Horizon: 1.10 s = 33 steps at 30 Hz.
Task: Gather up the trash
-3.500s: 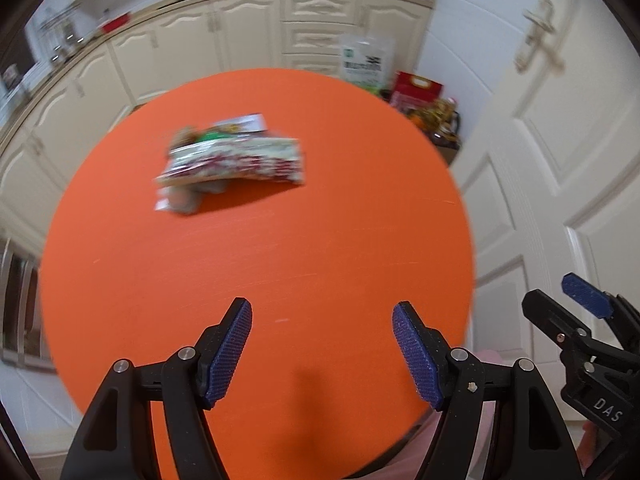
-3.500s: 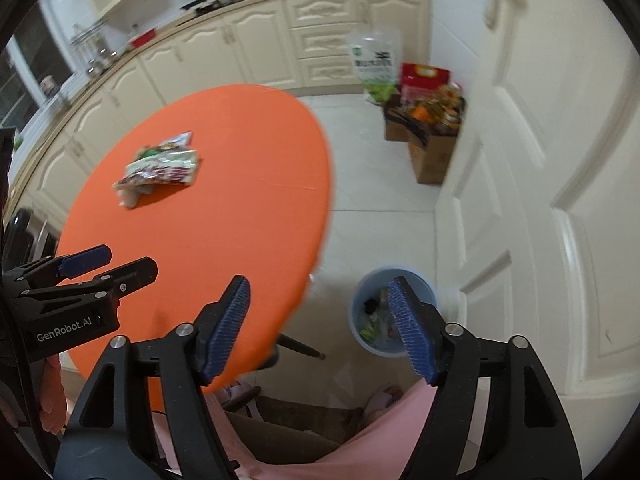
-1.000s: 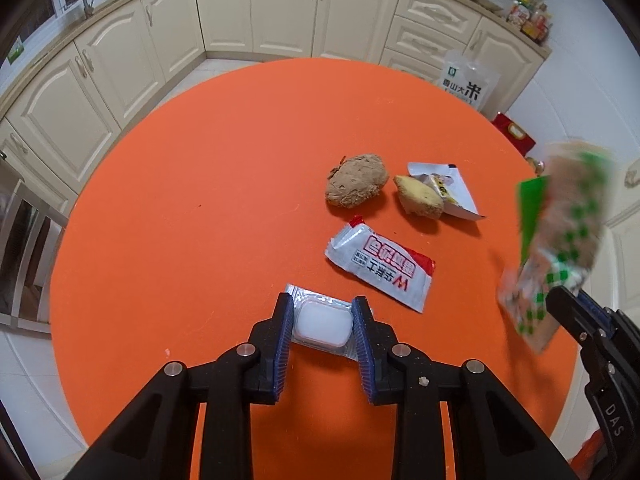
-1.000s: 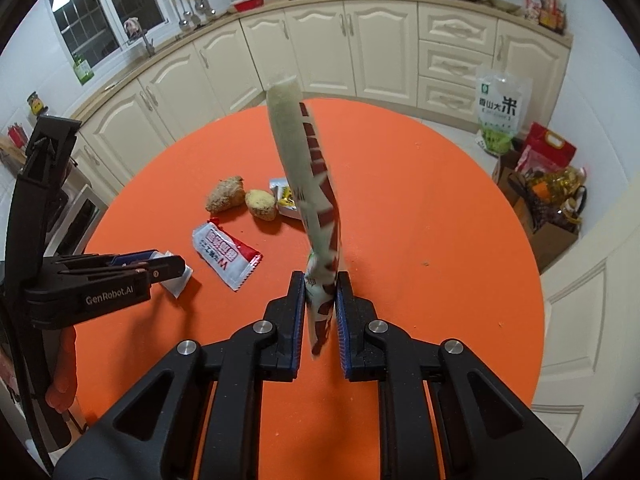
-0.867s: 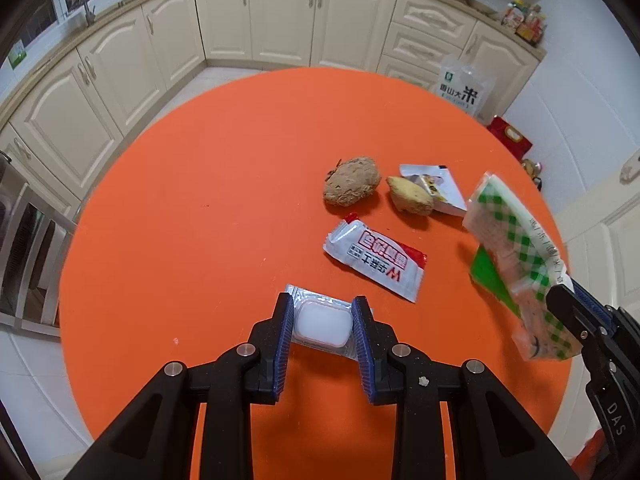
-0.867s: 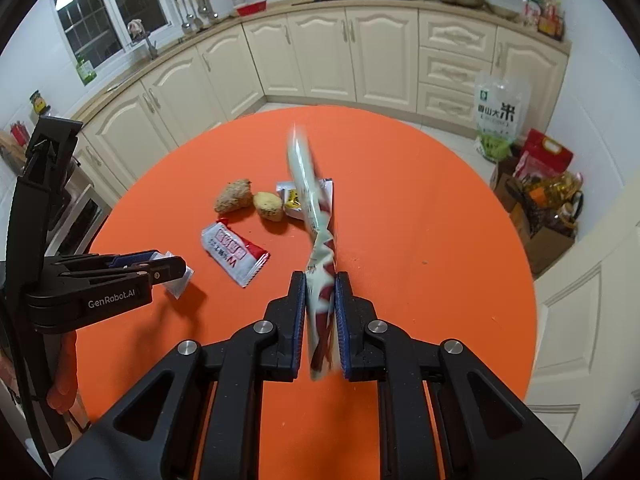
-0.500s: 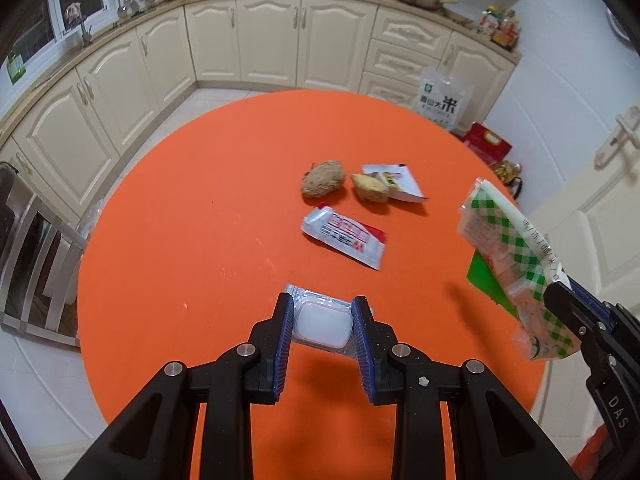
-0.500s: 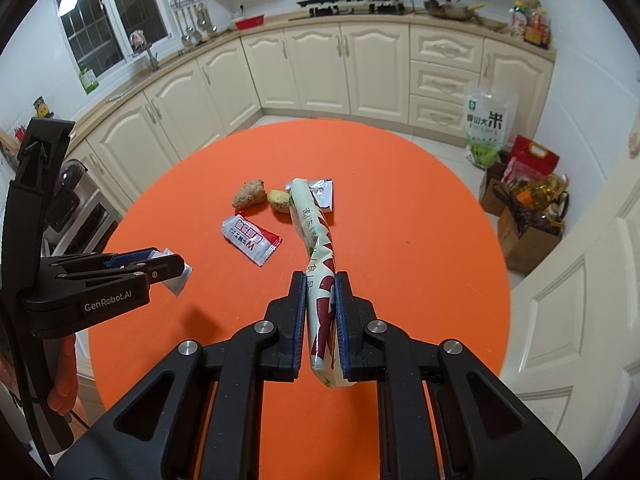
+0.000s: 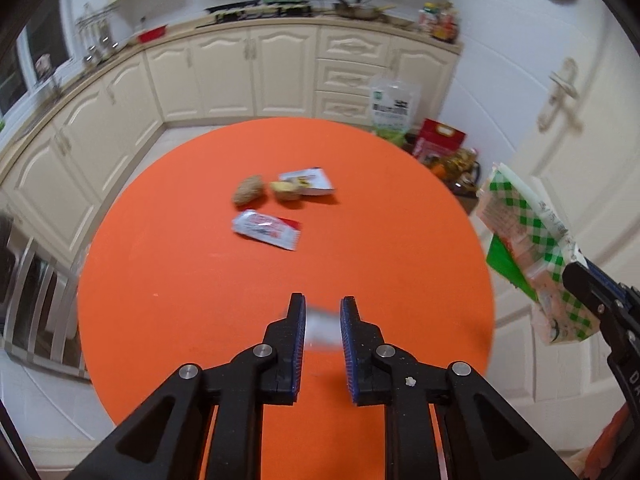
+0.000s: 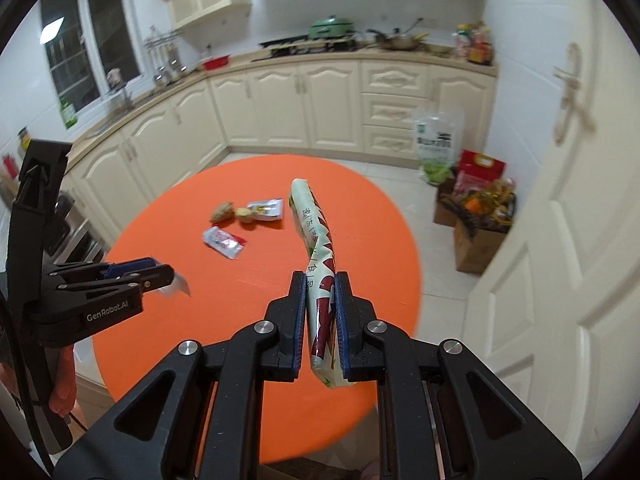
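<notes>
My left gripper [image 9: 323, 308] holds a small clear packet [image 9: 322, 326], blurred, above the round orange table [image 9: 180, 288]; its jaws are closing on the packet. The right wrist view shows that packet [image 10: 178, 283] sticking out of the left gripper [image 10: 166, 273]. My right gripper [image 10: 320, 286] is shut on a long red, white and green snack bag [image 10: 312, 224] that bends away from it, and the bag's green-checked side [image 9: 528, 240] shows at the right of the left wrist view. A red-and-white sachet [image 9: 266, 234], a brown lump [image 9: 248, 190], a ginger piece [image 9: 285, 192] and a white wrapper [image 9: 310, 180] lie on the table.
Cream kitchen cabinets [image 9: 224, 72] curve behind the table. A rice bag [image 10: 438, 144], a red box [image 10: 480, 172] and an open cardboard box [image 10: 476, 236] stand on the floor by the white door [image 10: 560, 240]. A hand [image 10: 60, 392] holds the left gripper's handle.
Both grippers have risen and drawn back from the table, so the items on it look smaller. The left jaws have narrowed on the packet. The snack bag has sagged forward.
</notes>
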{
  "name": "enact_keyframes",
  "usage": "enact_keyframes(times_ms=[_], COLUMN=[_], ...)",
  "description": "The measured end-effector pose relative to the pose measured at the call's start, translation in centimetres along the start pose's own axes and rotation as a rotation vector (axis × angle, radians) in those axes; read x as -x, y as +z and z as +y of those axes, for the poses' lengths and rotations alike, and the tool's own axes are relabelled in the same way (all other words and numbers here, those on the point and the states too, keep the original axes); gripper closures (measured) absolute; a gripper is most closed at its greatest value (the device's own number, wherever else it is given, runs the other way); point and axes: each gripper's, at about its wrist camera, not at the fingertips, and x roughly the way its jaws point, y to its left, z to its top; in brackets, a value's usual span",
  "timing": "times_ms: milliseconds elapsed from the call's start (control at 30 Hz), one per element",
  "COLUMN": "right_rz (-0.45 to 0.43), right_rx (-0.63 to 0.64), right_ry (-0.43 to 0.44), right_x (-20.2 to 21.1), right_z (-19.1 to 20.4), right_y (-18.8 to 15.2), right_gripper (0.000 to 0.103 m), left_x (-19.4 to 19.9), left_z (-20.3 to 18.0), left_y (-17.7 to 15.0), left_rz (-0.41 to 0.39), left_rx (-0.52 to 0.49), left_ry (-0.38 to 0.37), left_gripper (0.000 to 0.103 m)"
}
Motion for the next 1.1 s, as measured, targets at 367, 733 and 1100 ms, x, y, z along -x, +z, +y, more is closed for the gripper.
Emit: enact_keyframes(times_ms=[367, 733, 1100], right_rz=[0.012, 0.093, 0.167], right_rx=[-0.072, -0.01, -0.008], right_ry=[-0.08, 0.047, 0.087], right_x=[2.5, -0.8, -3.1], right_z=[-4.5, -0.6, 1.1], right_y=[-3.0, -4.6, -6.4], right_gripper=[0.09, 0.09, 0.09], left_x=[-0.3, -2.5, -8.8], left_z=[-3.1, 0.8, 2.3], left_y=[-1.3, -5.4, -6.1], left_rz=[0.029, 0.122, 0.18], left_rx=[-0.076, 0.024, 0.19], left_ry=[-0.027, -0.009, -0.065], left_gripper=[0.076, 0.034, 0.044])
